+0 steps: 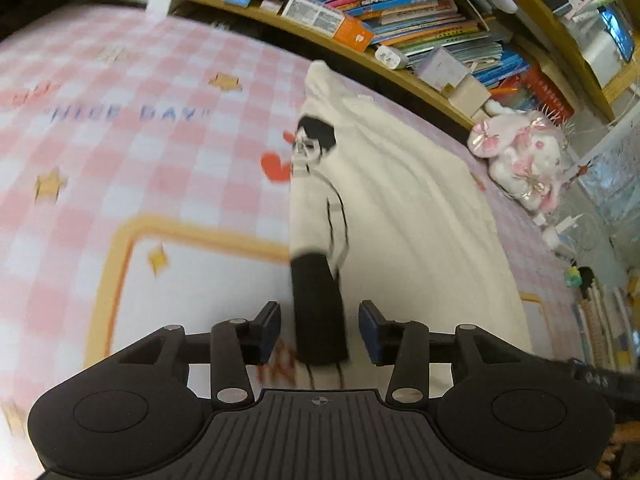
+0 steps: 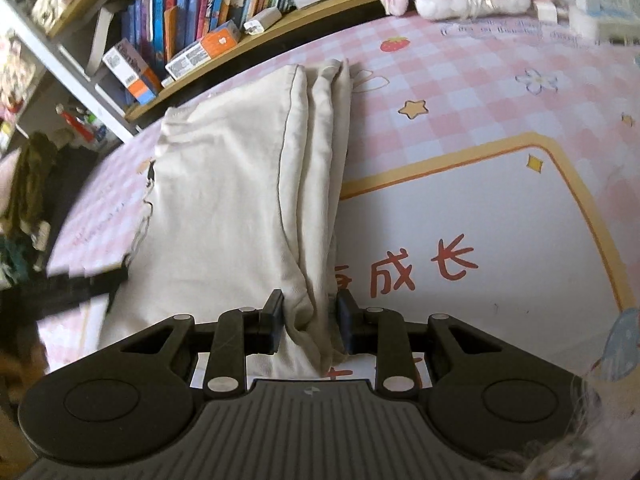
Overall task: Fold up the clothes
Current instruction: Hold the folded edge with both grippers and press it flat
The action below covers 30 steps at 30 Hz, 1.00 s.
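You are mid-fold: right gripper (image 2: 310,322) fingers clamping the cream garment's (image 2: 224,200) bunched edge, left gripper (image 1: 319,330) fingers parting around its black cuff (image 1: 318,308) on the bed (image 2: 460,208); next, carry the edge across.

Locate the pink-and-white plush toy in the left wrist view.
The pink-and-white plush toy sits at the right of the left wrist view, on the pink checked bedsheet beside the wooden bookshelf, past the cream garment.

Cream garment (image 1: 400,208) with a black figure print on the pink checked sheet (image 1: 140,152), beyond the parted left gripper (image 1: 319,332).
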Tool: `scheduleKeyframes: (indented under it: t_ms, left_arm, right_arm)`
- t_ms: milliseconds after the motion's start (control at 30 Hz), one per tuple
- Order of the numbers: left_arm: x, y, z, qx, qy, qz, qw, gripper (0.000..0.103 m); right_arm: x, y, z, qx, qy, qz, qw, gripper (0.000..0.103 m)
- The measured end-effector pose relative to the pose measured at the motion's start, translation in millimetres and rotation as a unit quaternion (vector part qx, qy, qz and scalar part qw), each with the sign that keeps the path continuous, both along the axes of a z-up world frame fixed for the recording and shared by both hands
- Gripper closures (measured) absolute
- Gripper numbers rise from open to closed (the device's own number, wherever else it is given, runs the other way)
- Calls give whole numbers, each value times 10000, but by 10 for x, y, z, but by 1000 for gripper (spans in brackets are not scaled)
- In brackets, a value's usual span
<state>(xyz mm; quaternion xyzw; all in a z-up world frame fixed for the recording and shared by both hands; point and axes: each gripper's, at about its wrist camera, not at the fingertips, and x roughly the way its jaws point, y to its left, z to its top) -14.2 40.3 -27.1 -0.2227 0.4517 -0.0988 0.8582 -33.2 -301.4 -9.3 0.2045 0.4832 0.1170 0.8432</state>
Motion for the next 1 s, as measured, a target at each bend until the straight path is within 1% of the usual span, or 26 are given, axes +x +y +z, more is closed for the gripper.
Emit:
scheduleKeyframes:
  t_ms: [33,67,100,133,167,200,267,367,400,433,467,567,633,667,733,800,867,933,967,1000]
  left_arm:
    - [-34,-20,-10,-108,25,-7,9999,65]
    - [-57,-60,-22,-130,68,-97,9998,74]
    - [-77,-106,-35,-129,117,-208,9996,89]
    - [-98,-152,-48,-129,165,-319,9993,90]
    - [-115,-178,-29,-32,143,-313,9994,92]
    - [-131,-198,-2,90,103,-277,9995,93]
    - [-165,-238,53,333,23,-204,9992,94]
    - [-214,-299,136,697,-97,-95,9975,94]
    - [-231,-319,163,818,-138,-58,9965,92]
    - [-225,-318,136,826,-25,-64,9966,91]
    - [-232,-316,111,809,30,-48,9967,87]
    - [-255,-296,89,708,68,-20,9975,87]
    - [-268,-295,111,731,38,-63,9973,86]
    - [-284,-293,126,754,15,-89,9971,86]
    - [-321,-286,160,843,-36,-132,9963,83]
    - [-364,-291,209,1053,-153,-161,9942,74]
    - [-414,-322,273,1356,-368,-191,9899,69]
    - [-467,-391,329,1525,-610,-359,9858,60]
    - [-494,-428,357,1601,-732,-451,9834,53]
    - [-520,-464,385,1676,-854,-542,9806,47]
  right_arm:
    - [3,-37,-12,154,51,-54,9999,78]
    - [9,-75,-27,314,108,-100,9994,78]
    - [17,-103,-39,433,155,-115,9989,79]
    - [25,-125,-48,528,194,-116,9984,81]
    - [29,-138,-55,576,214,-100,9981,82]
    - [31,-142,-56,574,217,-72,9981,85]
    - [36,-138,-45,543,226,-2,9983,86]
    - [0,-99,28,650,161,208,9975,88]
    - [-35,-79,59,731,76,300,9968,88]
    - [-64,-61,79,760,28,364,9964,88]
    - [-75,-55,76,734,48,385,9965,88]
    - [-80,-98,32,711,196,326,9967,86]
    - [-88,-142,10,745,287,272,9964,71]
    - [-100,-156,9,753,317,268,9963,69]
    - [-122,-185,4,790,369,264,9958,68]
    - [-126,-212,-8,860,400,272,9951,68]
    - [-112,-213,-6,883,414,296,9948,68]
    - [-96,-196,-3,885,420,359,9945,69]
    - [-85,-181,0,864,423,395,9946,70]
    - [-69,-166,0,823,443,436,9947,76]
